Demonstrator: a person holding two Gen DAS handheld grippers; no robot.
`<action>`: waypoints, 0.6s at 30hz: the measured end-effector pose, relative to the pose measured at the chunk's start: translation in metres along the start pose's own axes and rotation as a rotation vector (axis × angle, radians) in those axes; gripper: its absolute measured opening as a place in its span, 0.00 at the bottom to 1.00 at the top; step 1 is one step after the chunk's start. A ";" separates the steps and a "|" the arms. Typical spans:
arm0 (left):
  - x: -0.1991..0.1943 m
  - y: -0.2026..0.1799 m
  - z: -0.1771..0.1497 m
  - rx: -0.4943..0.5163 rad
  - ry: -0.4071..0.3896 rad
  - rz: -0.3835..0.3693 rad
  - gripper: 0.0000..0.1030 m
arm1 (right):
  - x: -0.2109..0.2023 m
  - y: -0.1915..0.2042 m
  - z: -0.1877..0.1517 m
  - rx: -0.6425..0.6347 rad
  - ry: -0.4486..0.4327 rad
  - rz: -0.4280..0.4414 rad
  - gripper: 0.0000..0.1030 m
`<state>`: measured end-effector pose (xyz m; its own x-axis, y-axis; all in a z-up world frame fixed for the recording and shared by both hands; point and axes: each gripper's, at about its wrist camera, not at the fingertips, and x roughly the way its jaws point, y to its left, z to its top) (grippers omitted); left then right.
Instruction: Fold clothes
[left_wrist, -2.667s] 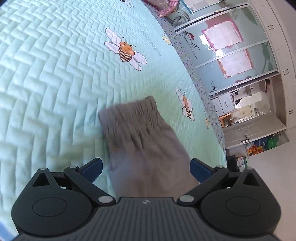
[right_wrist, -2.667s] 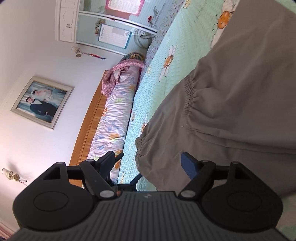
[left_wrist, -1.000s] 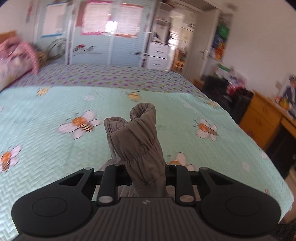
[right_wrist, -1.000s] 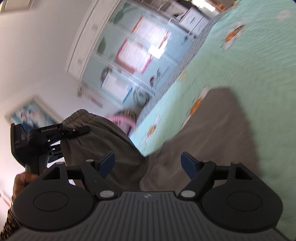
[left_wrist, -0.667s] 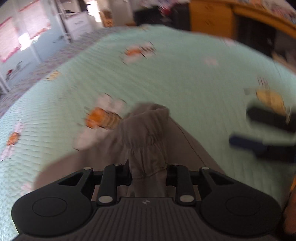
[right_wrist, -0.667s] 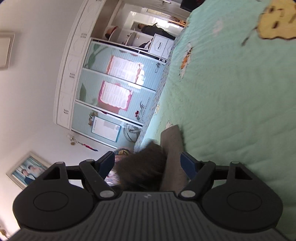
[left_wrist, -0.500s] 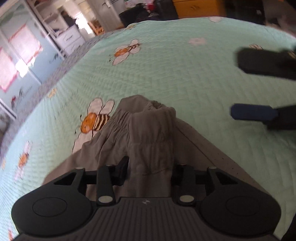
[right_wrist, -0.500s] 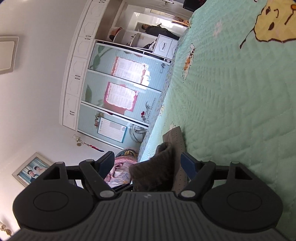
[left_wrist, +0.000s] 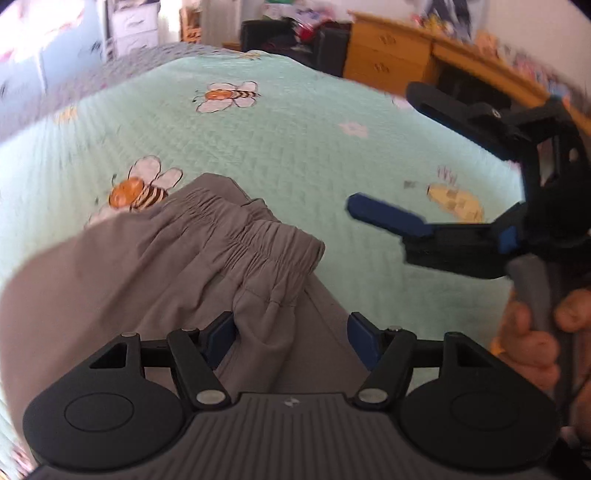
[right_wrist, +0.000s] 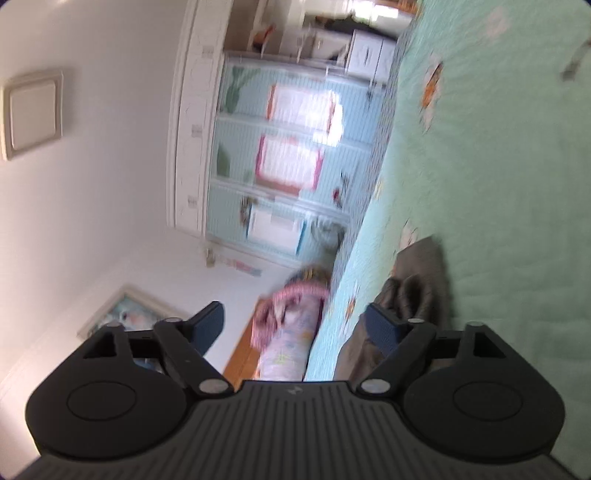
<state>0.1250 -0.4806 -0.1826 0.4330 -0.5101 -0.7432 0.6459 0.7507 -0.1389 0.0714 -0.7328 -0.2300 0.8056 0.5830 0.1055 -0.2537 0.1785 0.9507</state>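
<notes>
Left gripper (left_wrist: 291, 328) pitched down over grey trousers (left_wrist: 207, 258) on bed (left_wrist: 295, 147), jaws just opening, cloth loose between. Right gripper (left_wrist: 376, 155) level, wide, empty.

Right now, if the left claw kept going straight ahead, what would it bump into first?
Probably the grey trousers. The left claw is open and tilts down at their bunched waistband lying on the green bedspread; depth is hard to judge.
</notes>
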 end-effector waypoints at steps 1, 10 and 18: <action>-0.001 0.003 0.000 -0.027 -0.009 -0.004 0.67 | 0.008 0.003 0.006 -0.003 0.037 0.001 0.87; 0.013 -0.008 -0.026 -0.079 0.024 0.006 0.70 | 0.093 -0.006 0.047 -0.040 0.321 -0.143 0.87; 0.025 -0.004 -0.022 -0.115 -0.001 -0.022 0.73 | 0.141 -0.020 0.047 -0.141 0.538 -0.236 0.87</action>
<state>0.1192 -0.4874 -0.2149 0.4201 -0.5275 -0.7385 0.5788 0.7825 -0.2296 0.2152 -0.6920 -0.2203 0.4741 0.8273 -0.3013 -0.1992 0.4341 0.8786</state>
